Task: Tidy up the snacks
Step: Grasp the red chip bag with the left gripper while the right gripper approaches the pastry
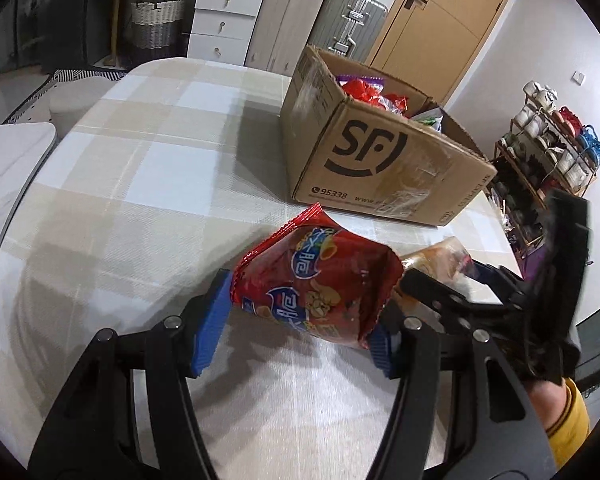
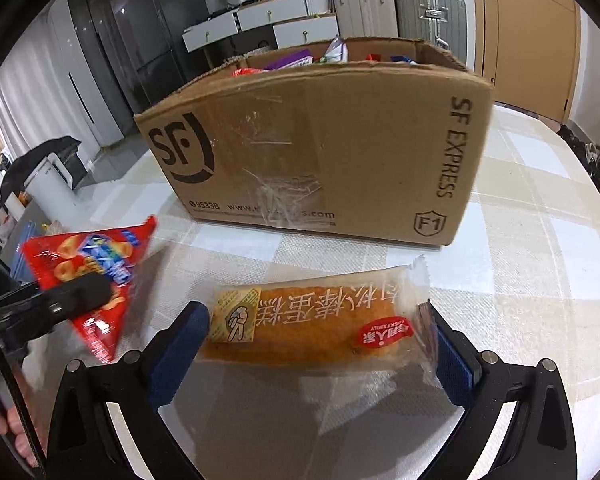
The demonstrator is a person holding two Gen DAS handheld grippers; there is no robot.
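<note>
A checked tablecloth (image 1: 148,152) covers the table, and on its far right side stands an open cardboard box (image 1: 380,160) marked SF, already holding several bright snack packets. Near to the cameras, two snacks are in hand. The left gripper (image 1: 296,320) has its blue pads closed on a red snack bag (image 1: 320,280), one pad at each side edge, so that the bag is pinched at a middling width and appears lifted clear of the cloth, tilted with its crimped end toward the box. Just to its right, the right gripper (image 2: 320,344) stands wide around a wrapped orange cake (image 2: 308,328), which lies flat on the cloth, near side of the box; its left pad touches or nearly touches the wrapper's end, while the right pad meets only the loose crimped film, so a firm hold cannot be told. The step in hand is judged to be carrying the snacks to the box. To do it well, the right pads should close on the cake itself, not the film, lightly enough to spare it; both loads should rise above the box rim before release.
</note>
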